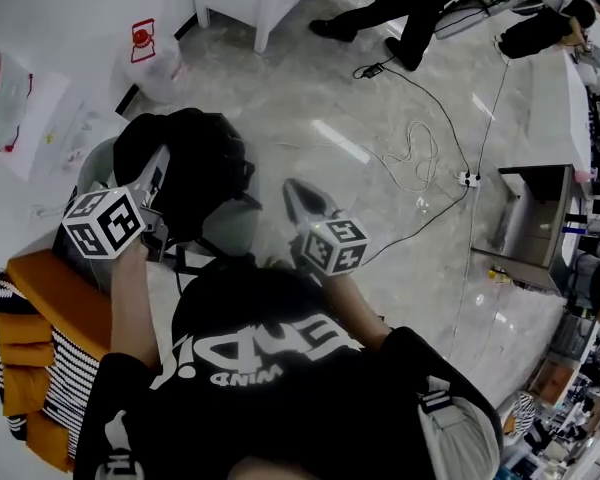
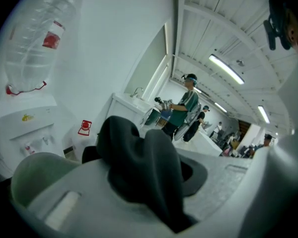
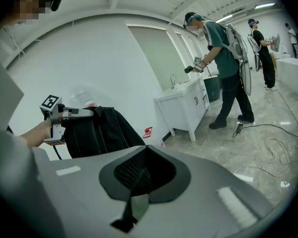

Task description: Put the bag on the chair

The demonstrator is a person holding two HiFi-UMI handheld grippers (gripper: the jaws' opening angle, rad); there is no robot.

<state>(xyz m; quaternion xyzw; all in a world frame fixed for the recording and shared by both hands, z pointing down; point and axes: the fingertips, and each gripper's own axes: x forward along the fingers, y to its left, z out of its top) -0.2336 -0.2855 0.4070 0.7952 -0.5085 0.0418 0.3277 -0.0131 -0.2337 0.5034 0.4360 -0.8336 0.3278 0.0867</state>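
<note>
The left gripper point(image 1: 158, 190) is clamped on the black bag point(image 1: 195, 163), which is at the grey chair point(image 1: 238, 230) but not yet released, while the right gripper point(image 1: 302, 204) is closed and empty.

The bag point(image 1: 195, 168) is a black backpack of soft fabric with a padded, ribbed back panel. It hangs upright in the air, and a bunched fold of its top point(image 2: 139, 167) is pinched between the jaws of the left gripper point(image 1: 162, 175). From the right gripper view its body point(image 3: 97, 130) drops straight down from that grip. The chair point(image 1: 235, 230) is a pale grey-green shell with a rounded back point(image 2: 37, 175). It stands on the floor directly under the bag, though whether the two touch cannot be told.
</note>
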